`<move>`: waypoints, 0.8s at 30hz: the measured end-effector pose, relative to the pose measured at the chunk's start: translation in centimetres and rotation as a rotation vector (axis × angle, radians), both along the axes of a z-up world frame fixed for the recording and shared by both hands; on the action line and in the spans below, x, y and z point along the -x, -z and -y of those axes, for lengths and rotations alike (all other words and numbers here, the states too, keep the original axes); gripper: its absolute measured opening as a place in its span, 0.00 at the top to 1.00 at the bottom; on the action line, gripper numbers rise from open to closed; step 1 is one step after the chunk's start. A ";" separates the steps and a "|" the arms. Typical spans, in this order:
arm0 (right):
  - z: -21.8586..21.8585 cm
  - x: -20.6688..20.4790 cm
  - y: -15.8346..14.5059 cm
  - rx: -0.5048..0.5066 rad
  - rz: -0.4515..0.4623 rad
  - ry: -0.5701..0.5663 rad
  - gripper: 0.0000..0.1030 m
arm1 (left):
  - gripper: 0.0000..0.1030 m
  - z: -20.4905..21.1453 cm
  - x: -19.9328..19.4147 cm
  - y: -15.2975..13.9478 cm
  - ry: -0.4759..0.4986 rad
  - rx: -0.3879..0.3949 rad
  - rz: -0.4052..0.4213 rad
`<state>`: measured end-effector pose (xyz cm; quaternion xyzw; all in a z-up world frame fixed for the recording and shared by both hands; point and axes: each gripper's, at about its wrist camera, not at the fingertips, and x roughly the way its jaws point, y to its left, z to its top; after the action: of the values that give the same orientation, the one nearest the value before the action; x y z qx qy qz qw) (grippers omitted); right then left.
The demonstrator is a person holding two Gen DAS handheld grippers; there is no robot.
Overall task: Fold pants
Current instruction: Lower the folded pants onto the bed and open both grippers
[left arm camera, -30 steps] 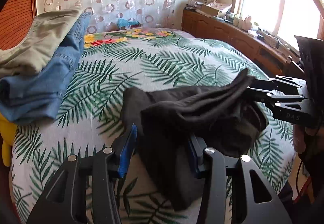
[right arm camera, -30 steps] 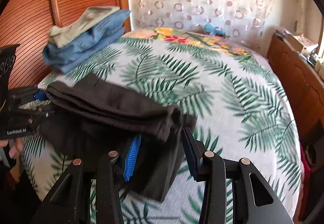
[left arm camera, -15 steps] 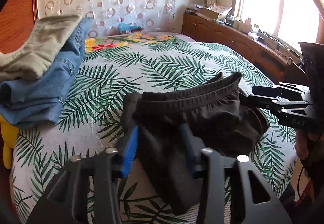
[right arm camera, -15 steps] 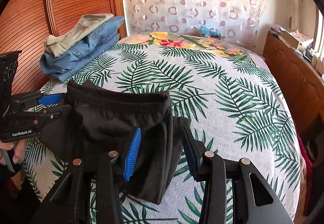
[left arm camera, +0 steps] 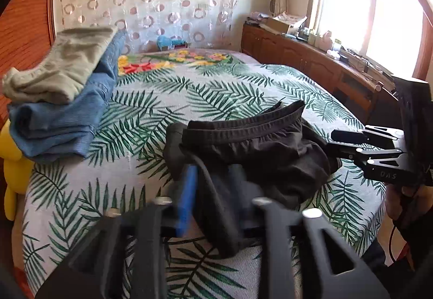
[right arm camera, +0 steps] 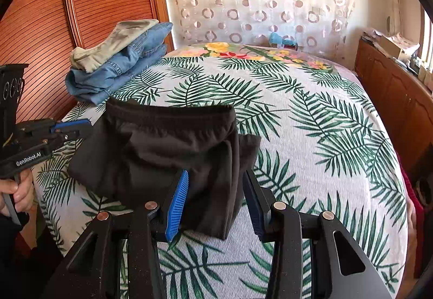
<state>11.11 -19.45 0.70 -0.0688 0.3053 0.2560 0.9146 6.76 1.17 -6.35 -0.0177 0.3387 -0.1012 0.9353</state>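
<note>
Fingers of the left gripper are opening around black pants on the bed, while the right gripper straddles cloth, grip undeterminable.

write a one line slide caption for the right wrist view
Right gripper straddles a corner of the folded black pants on the leaf-print bed.

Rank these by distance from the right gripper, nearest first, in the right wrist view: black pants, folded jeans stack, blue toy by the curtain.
1. black pants, between the right gripper fingers, near edge of the bed.
2. folded jeans stack, far left, by the wooden panel.
3. blue toy, at the far end, against the curtain.
</note>
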 end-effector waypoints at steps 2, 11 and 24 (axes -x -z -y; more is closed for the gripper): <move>0.1 0.3 0.0 -0.003 -0.003 0.000 0.58 | 0.16 -0.2 0.6 -0.4 -0.011 0.010 0.034; 0.7 1.7 0.5 -0.008 -0.022 -0.006 0.58 | 0.14 -0.4 0.7 0.7 -0.007 0.020 -0.018; 1.4 2.4 1.6 -0.007 -0.034 -0.017 0.58 | 0.54 0.7 2.1 3.5 0.067 0.036 -0.105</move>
<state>8.72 -20.90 -0.87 -0.0639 0.3195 0.2660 0.9072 4.65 0.52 -9.88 -0.0284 0.3860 -0.1374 0.9118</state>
